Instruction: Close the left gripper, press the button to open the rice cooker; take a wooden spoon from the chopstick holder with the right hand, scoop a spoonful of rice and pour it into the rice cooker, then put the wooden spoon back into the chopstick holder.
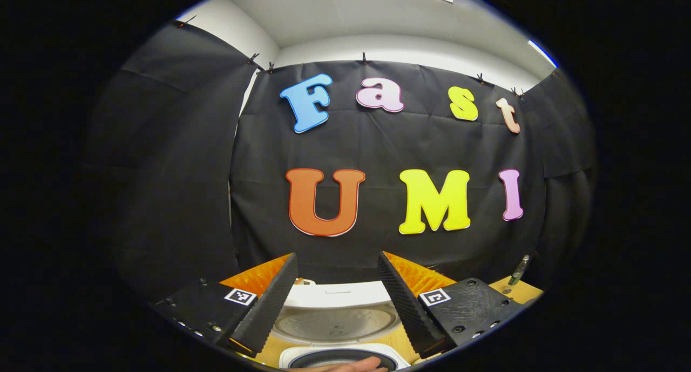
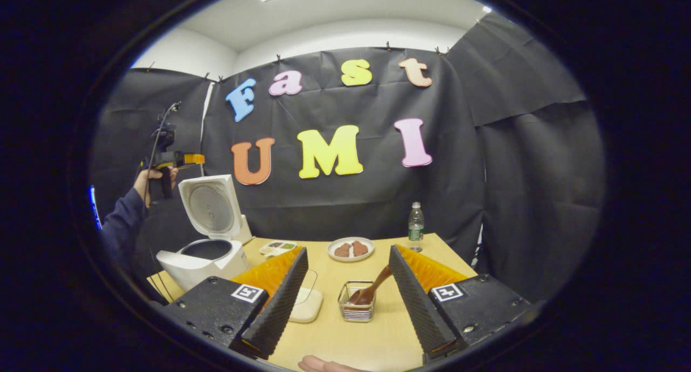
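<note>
The rice cooker (image 2: 208, 242) is a white, rounded box of smooth plastic, and it stands at about 9 o'clock on the light wooden table (image 2: 345, 334) in the right gripper view. Its lid (image 2: 209, 205) is open and stands upright; the inside of the lid carries a round, dull metal plate. The dark inner pot (image 2: 207, 249) is visible, but what is in it I cannot tell.

The chopstick holder (image 2: 357, 302) is a small square basket of thin metal wire, near 6 o'clock between the fingers of the right gripper (image 2: 345, 302). The wooden spoon (image 2: 371, 290) sits in it with the brown bowl down and the handle leaning toward 1 o'clock. This gripper is spread wide and holds nothing.

At 7 o'clock from the basket lies a flat white container (image 2: 306, 306) with rounded corners. Farther back there is a white round plate (image 2: 351, 249) with two brown pieces of food, a small tray (image 2: 277, 247) with compartments, and a clear plastic bottle (image 2: 415, 224) standing upright.

In the left gripper view the left gripper (image 1: 337, 302) is also spread wide and empty, above the open cooker. Its ribbed fingers frame the lid. A hand (image 2: 154, 178) in a dark sleeve holds this gripper at 9 o'clock in the right gripper view.
</note>
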A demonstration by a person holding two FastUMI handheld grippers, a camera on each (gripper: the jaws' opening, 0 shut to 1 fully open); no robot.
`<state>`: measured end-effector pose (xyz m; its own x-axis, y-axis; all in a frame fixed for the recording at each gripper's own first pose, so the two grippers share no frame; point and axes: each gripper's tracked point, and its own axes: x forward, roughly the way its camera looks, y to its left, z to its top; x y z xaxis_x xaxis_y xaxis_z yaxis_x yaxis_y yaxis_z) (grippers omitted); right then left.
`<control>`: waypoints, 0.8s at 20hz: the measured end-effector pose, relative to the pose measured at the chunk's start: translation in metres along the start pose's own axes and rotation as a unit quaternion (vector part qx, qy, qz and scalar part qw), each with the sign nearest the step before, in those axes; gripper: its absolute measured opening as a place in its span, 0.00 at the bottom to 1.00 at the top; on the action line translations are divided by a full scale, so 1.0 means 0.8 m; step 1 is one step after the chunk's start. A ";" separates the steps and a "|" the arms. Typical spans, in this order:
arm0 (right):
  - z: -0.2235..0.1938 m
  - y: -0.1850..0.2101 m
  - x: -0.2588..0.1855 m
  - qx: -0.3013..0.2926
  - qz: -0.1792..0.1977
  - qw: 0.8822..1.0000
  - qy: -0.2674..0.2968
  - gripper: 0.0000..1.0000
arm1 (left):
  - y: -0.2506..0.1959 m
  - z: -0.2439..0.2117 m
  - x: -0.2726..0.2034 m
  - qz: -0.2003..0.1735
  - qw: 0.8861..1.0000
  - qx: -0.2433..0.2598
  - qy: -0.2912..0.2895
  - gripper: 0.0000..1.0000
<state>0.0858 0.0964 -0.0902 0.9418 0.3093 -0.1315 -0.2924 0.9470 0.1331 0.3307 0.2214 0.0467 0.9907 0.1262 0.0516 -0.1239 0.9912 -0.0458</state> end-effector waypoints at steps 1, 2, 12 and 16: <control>-0.001 -0.003 0.002 0.001 -0.003 1.000 -0.002 0.97 | -0.003 0.007 0.013 -0.002 1.000 -0.002 -0.015 0.94; -0.004 -0.007 0.005 0.002 -0.006 1.000 -0.001 0.96 | -0.009 0.011 0.024 -0.006 1.000 -0.003 -0.026 0.94; -0.009 -0.041 0.001 0.017 -0.025 1.000 -0.007 0.94 | -0.005 -0.084 0.088 0.023 0.995 0.034 0.086 0.95; -0.008 -0.052 -0.016 0.023 -0.033 0.999 -0.007 0.94 | 0.006 -0.092 0.079 0.036 0.994 0.021 0.102 0.96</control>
<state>0.0851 0.0538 -0.1005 0.9615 0.2437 -0.1273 -0.2211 0.9605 0.1689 0.3970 0.2312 -0.0240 0.9698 0.1900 -0.1531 -0.1924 0.9813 -0.0006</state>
